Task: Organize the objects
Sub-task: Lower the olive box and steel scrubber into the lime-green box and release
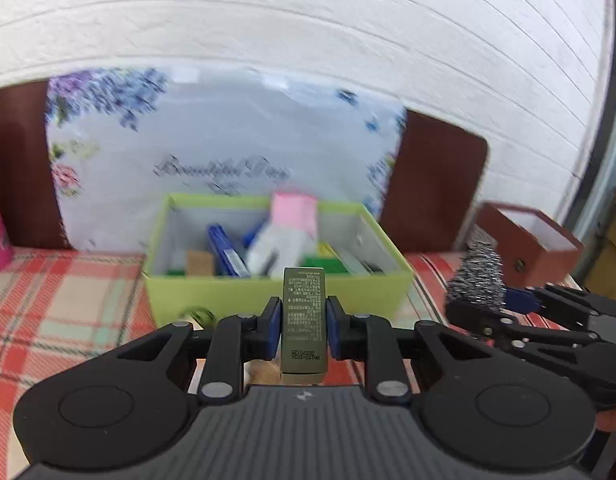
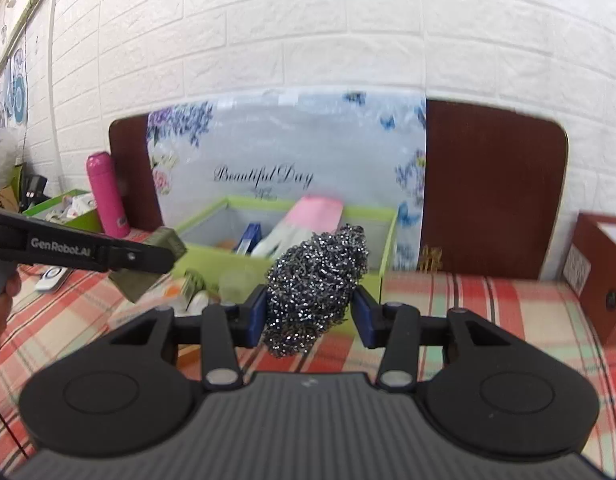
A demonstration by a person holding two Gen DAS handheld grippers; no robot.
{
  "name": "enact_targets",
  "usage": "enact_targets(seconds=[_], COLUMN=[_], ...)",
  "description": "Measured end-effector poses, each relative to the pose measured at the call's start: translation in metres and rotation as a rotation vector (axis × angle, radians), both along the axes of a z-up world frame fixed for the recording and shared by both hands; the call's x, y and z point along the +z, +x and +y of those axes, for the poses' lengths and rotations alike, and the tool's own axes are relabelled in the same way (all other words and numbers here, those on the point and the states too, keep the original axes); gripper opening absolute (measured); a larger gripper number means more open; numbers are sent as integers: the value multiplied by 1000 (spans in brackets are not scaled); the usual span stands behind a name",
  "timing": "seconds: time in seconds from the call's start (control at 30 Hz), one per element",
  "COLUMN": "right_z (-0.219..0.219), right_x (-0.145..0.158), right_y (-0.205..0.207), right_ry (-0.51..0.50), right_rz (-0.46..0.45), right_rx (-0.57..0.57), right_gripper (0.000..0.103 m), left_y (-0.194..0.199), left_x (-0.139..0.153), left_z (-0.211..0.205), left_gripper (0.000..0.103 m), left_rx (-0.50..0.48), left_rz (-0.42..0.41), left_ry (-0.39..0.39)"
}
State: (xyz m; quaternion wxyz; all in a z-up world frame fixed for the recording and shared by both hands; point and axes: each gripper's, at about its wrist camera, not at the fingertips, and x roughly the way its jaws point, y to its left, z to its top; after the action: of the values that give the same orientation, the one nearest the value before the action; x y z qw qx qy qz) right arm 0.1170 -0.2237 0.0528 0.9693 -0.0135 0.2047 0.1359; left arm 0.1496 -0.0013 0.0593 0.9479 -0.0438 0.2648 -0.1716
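Print on the olive box (image 1: 304, 312) is too small to read.

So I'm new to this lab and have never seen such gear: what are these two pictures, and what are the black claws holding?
There is no robot here. A person holds a black two-finger gripper in each hand, and a fisheye camera on each looks forward along its fingers. The left wrist view shows the left gripper clamped on a slim olive-green printed carton. The right wrist view shows the right gripper squeezing a silvery steel-wool scouring ball. Ahead, on a red plaid tablecloth, stands an open lime-green box already holding small packages. A pink bottle stands to the left.
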Motion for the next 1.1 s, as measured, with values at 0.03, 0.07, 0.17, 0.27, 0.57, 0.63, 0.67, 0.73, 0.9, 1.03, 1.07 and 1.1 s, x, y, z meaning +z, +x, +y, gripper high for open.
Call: enact_targets(seconds=[0.03, 0.07, 0.17, 0.27, 0.57, 0.63, 0.67, 0.73, 0.9, 1.03, 1.07, 1.1], right_z=[2, 3, 7, 8, 15, 17, 19, 19, 19, 17, 15, 14], right_x=[4, 6, 8, 2, -34, -45, -48, -50, -46, -36, -32, -28], right_y=[9, 19, 52, 85, 163, 174, 174, 165, 143, 124, 117, 109], right_ry=[-2, -1, 14, 35, -10, -31, -51, -83, -133, -97, -82, -64], right_rz=[-9, -15, -20, -3, 51, 79, 83, 27, -43, -47, -52, -56], right_rx=[-4, -6, -19, -41, -68, -60, -66, -79, -96, -98, -100, -102], right_gripper=[44, 44, 44, 44, 49, 66, 81, 91, 103, 103, 103, 103], left_y=[8, 16, 42, 69, 137, 143, 146, 143, 131, 114, 107, 100], left_x=[3, 7, 12, 10, -21, -27, -30, -33, -36, -26, -21, -17], left_z=[3, 6, 10, 11, 14, 12, 12, 14, 20, 12, 9, 7], left_gripper=[23, 23, 23, 23, 24, 42, 58, 80, 81, 81, 81, 81], left_rx=[15, 29, 61, 92, 128, 133, 143, 184, 186, 172, 170, 171], left_rz=[-5, -8, -16, -16, 34, 24, 33, 15, 24, 38, 37, 37], left_ry=[0, 0, 19, 43, 83, 92, 103, 112, 73, 94, 106, 112])
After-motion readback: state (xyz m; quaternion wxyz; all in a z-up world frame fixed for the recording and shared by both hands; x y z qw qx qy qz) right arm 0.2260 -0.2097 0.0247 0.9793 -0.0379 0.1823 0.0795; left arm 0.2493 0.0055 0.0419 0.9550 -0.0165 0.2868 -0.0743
